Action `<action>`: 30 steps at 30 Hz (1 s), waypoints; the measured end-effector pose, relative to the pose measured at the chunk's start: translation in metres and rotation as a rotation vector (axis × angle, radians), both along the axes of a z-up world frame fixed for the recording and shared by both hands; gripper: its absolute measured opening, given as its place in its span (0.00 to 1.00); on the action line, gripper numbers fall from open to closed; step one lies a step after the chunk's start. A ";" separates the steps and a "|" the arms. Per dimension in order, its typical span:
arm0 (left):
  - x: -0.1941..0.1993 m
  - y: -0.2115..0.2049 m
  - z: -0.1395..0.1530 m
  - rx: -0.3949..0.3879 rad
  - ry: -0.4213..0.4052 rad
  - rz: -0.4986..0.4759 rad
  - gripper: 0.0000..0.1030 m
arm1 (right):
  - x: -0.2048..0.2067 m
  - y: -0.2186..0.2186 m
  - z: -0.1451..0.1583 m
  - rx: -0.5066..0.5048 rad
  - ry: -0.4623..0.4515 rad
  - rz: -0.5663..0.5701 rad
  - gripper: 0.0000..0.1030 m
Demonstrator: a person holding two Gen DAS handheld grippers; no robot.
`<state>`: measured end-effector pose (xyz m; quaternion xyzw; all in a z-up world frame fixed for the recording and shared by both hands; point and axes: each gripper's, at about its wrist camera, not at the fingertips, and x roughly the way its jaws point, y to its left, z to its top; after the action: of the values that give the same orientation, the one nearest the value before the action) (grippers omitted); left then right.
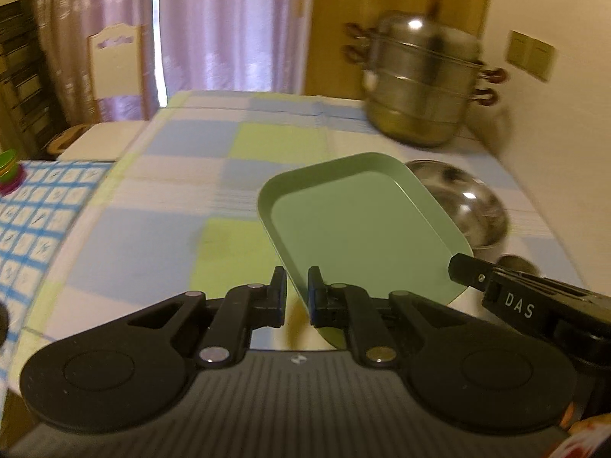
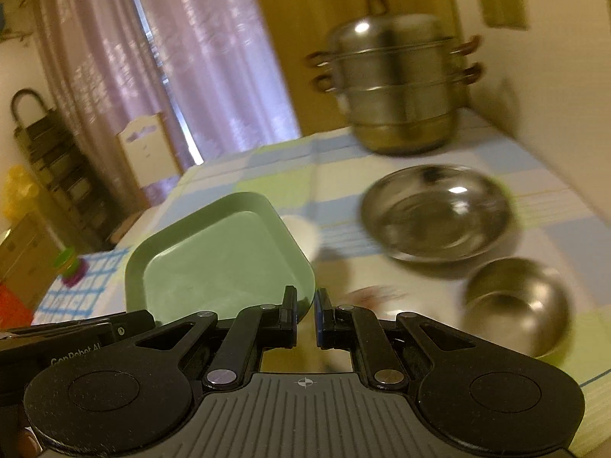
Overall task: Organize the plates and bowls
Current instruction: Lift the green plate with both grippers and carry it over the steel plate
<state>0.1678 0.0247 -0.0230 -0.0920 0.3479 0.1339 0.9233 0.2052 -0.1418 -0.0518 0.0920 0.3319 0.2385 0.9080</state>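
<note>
1. The pale green rounded-rectangular plastic plate point(image 1: 359, 225) is aloft, tilted, over the checked tablecloth point(image 1: 152, 206).
2. Left gripper point(image 1: 297, 297): jaws narrow; whether they pinch the plate's near rim, cannot tell.
3. Right gripper point(image 2: 305, 318): likewise cannot tell.
4. Likely next: set it down by the large steel bowl point(image 2: 435, 213) at two o'clock (views blurred).

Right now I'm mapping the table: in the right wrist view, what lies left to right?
Green rectangular plate → white bowl → large steel bowl → small steel bowl.
</note>
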 end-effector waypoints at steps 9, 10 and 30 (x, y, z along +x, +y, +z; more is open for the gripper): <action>0.051 -0.086 0.002 -0.010 -0.022 -0.092 0.10 | 0.024 -0.090 0.007 -0.026 -0.018 -0.094 0.09; 0.056 -0.092 0.002 -0.008 -0.026 -0.097 0.09 | 0.028 -0.098 0.007 -0.027 -0.019 -0.099 0.09; 0.150 -0.113 -0.016 -0.001 0.025 -0.204 0.09 | 0.108 -0.132 -0.015 -0.029 0.045 -0.208 0.09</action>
<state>0.3183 -0.0879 -0.0391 -0.0550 0.3668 0.0401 0.9278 0.3132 -0.2741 -0.0670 0.1183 0.3443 0.1360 0.9214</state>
